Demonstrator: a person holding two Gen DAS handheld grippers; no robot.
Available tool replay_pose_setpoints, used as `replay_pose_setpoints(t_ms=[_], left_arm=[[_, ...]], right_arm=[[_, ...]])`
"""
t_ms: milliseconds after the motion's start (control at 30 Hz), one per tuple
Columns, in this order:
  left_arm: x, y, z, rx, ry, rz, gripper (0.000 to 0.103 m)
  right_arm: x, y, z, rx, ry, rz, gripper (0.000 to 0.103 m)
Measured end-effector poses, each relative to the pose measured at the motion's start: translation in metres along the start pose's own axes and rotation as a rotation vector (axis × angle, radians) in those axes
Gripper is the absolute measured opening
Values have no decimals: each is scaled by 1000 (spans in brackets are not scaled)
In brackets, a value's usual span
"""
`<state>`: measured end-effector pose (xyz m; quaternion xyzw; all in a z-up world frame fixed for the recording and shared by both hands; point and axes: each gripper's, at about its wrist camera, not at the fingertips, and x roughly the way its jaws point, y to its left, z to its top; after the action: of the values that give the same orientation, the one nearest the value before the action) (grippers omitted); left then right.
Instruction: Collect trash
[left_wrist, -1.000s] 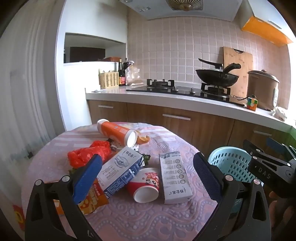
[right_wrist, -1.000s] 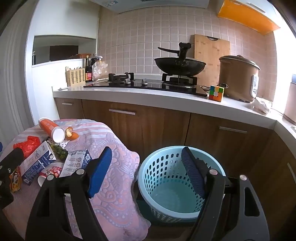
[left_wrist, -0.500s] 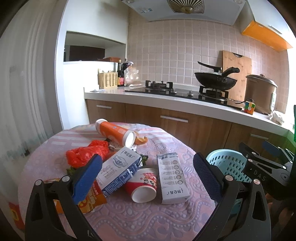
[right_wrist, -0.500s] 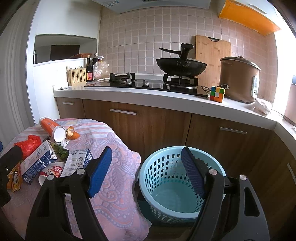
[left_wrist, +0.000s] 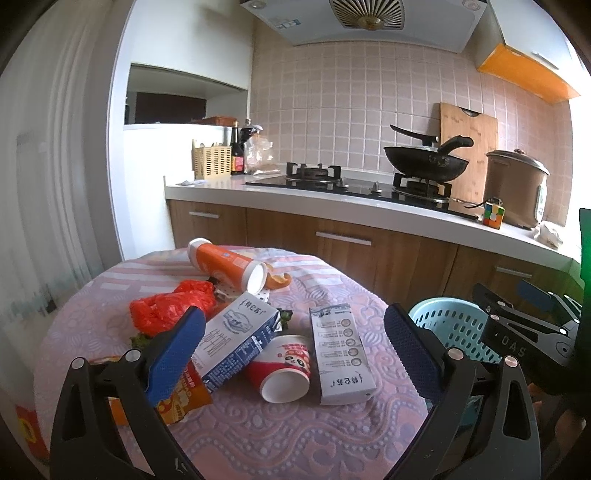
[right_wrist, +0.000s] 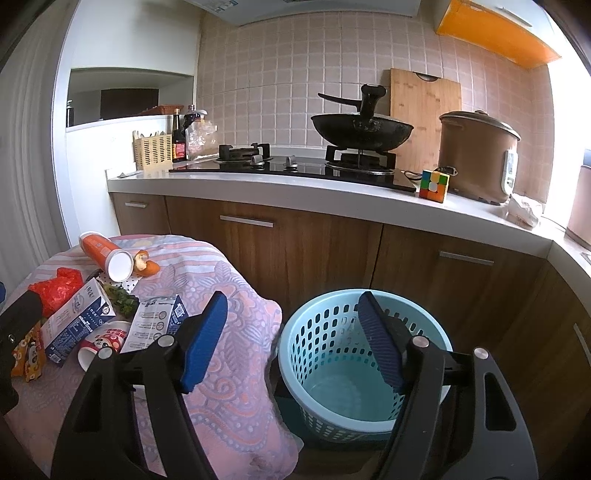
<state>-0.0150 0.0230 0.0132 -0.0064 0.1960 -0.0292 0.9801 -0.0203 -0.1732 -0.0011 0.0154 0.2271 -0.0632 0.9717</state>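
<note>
Lighting, both feeds: I read bright daylight entering from the right, where a window (right_wrist: 565, 122) blows out to white. Glare lies on the white counter (right_wrist: 332, 192). Focus is sharp mid-frame. Fisheye bending curves the wall tiles (left_wrist: 332, 92); my corners fall to black vignette.

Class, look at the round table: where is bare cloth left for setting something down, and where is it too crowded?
Bare cloth lies along the near edge, in front of the paper cup and white carton, and along the right edge beside the blue basket. The middle is crowded: orange tube, red bag, blue-and-white carton, snack packet.
</note>
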Motion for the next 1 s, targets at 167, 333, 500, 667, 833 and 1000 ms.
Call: replay_pose_setpoints(t_ms=[167, 333, 500, 667, 833, 1000], left_arm=[[-1, 2, 0, -6, -2, -7, 94], [-4, 4, -1, -7, -8, -6, 94], [-5, 6, -1, -14, -10, -5, 94], [-9, 9, 0, -19, -14, -5, 94], [-10, 12, -1, -23, -17, -3, 94], [-10, 16, -2, -35, -17, -4, 94]], right_arm=[[-1, 2, 0, -3, -2, 4, 69], [-4, 4, 0, -5, -8, 5, 69], [-4, 4, -1, -6, -8, 5, 69], [-7, 8, -1, -12, -11, 7, 69], [-9, 12, -1, -17, -12, 11, 69], [-9, 13, -1, -22, -13, 15, 69]])
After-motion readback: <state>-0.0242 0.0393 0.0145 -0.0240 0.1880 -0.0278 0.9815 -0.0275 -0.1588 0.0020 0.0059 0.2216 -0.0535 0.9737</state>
